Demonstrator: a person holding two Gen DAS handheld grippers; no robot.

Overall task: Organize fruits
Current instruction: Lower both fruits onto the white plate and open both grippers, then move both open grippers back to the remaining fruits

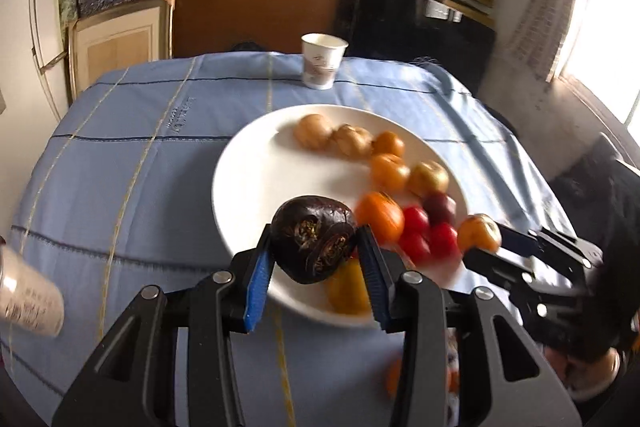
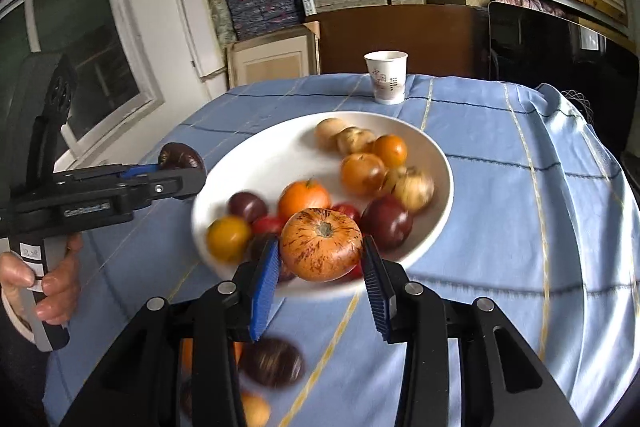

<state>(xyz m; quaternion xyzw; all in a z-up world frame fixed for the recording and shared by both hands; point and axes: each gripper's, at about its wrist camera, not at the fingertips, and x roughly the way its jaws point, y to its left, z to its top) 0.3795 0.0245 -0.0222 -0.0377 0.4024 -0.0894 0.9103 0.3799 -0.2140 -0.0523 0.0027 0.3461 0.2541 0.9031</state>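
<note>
Most of the fruits already lie on the white plate (image 2: pixel 442 163) at the middle of the blue-clothed desk (image 1: pixel 132 195), while a few blurred pieces (image 2: pixel 272 361) remain on the cloth below the right tongs, so the task appears well advanced but not complete. The left tongs (image 1: pixel 314 269) are clamped on a dark purple fruit (image 1: pixel 314 245) above the plate's near rim. The right tongs (image 2: pixel 322 275) are clamped on an orange streaked fruit (image 2: pixel 322 245) over the plate's near edge.

Round white ceramic plate (image 2: pixel 434 163) rests on blue checked tablecloth (image 2: pixel 520 187); white paper cup (image 2: pixel 386 77) stands behind it, apart.
</note>
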